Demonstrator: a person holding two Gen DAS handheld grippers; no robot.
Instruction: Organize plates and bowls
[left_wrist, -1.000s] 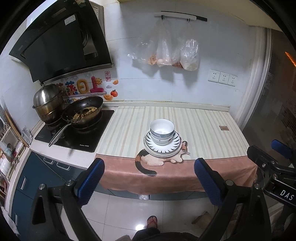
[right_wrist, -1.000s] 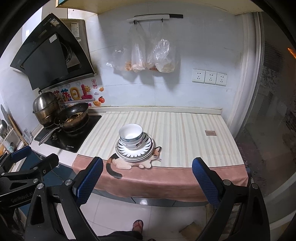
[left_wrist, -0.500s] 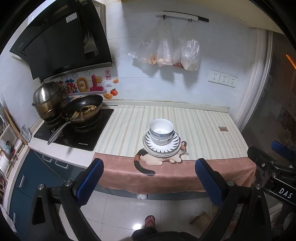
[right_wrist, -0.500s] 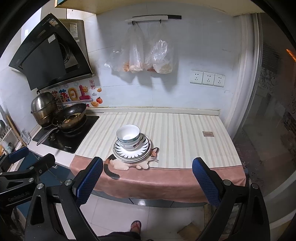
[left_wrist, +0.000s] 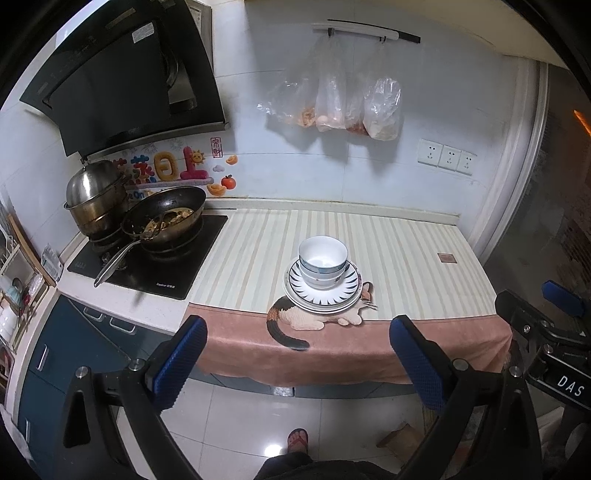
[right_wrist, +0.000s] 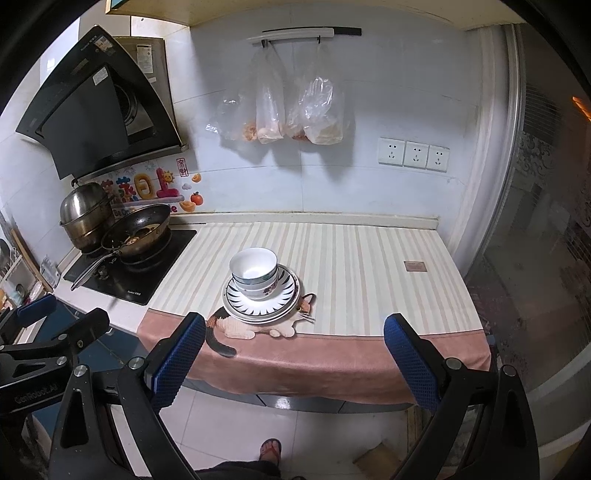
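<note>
White bowls are nested and stand on a stack of striped plates near the front of the counter, on a cloth with a cat picture. The same bowls and plates show in the right wrist view. My left gripper is open and empty, held off the counter's front edge over the floor. My right gripper is open and empty, likewise back from the counter. Each gripper shows at the edge of the other's view.
A striped cloth covers the counter. A black cooktop at the left carries a frying pan with food and a steel pot. Plastic bags hang on the wall. Sockets are at the right.
Both grippers have drifted slightly back from the counter. The bowls and plates have not moved.
</note>
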